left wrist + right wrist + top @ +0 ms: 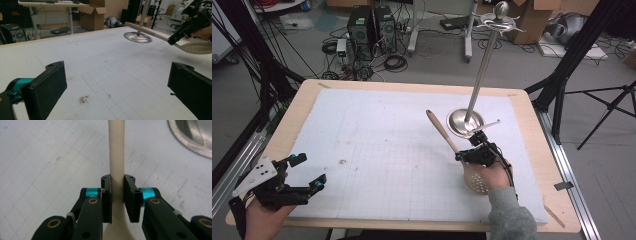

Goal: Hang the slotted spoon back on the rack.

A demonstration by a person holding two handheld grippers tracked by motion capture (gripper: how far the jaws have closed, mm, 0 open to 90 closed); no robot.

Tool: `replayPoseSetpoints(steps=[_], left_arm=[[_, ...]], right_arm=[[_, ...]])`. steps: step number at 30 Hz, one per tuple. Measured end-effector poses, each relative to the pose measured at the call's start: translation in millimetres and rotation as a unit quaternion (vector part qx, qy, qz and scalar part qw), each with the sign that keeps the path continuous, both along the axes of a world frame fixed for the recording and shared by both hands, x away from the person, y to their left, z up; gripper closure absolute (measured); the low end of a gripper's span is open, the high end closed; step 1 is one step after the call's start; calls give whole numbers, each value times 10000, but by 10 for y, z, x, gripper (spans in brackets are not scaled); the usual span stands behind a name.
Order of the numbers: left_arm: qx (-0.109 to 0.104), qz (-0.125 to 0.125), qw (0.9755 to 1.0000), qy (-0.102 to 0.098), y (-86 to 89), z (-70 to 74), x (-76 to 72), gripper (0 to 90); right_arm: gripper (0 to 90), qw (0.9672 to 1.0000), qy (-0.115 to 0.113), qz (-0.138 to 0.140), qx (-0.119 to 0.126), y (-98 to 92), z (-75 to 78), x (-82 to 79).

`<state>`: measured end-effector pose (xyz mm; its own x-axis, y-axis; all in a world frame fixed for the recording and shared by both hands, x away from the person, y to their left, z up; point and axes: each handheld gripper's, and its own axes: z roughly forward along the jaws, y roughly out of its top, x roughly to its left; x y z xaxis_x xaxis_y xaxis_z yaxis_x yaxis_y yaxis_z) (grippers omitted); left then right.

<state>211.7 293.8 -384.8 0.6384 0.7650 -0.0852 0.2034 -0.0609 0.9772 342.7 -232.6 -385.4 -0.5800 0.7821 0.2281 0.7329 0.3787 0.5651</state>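
A cream slotted spoon (pixel 447 135) is lifted over the right half of the white mat, its perforated bowl (pixel 476 179) near the hand and its handle pointing up-left. My right gripper (pixel 460 156) is shut on the spoon's handle (pixel 116 157) just above the bowl, and the left gripper view shows the spoon (pixel 150 32) from the side. A metal utensil stand (pixel 466 122) with a round base and a tall pole stands just beyond the spoon. My left gripper (pixel 312 172) hovers at the near left corner, open, with nothing between its fingers (pixel 46 87).
A white gridded mat (pixel 387 150) covers the wooden table (pixel 302 100); a dark smudge (pixel 343 161) marks it left of centre. Hooks crown the stand's pole (pixel 499 20). Computers, cables, boxes and tripod legs crowd the floor beyond the table.
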Motion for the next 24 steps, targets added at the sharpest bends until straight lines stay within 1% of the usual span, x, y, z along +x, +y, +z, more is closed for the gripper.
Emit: replayPoseSetpoints(steps=[1, 4, 7, 9, 12, 16, 21, 23, 24], left_arm=[[-19, 8, 10000, 4, 1, 0, 0, 24], [-14, 10, 10000, -2, 10, 1, 1, 24], [-29, 4, 10000, 2, 5, 0, 0, 24], [-18, -9, 10000, 5, -6, -6, 6, 24], [29, -53, 10000, 7, -24, -12, 19, 24], [26, -55, 10000, 8, -33, -17, 26, 24], [28, -67, 10000, 24, -43, -25, 28, 24], [23, -65, 10000, 19, -42, -23, 27, 24], [25, -64, 10000, 17, -41, -23, 27, 24]], right_arm=[[784, 9999, -93, 15, 59, -24, 11, -7], [784, 9994, -232, 18, 250, -92, 52, -37], [784, 9981, -431, -43, 429, -171, 83, -72], [784, 9970, -598, -179, 464, -227, 103, -104], [784, 9950, -829, -233, 514, -316, 113, -137], [784, 9928, -982, -237, 643, -418, 118, -194], [784, 9906, -1103, -220, 782, -535, 115, -250], [785, 9887, -1223, -204, 840, -579, 118, -268], [784, 9881, -1245, -206, 881, -598, 125, -282]])
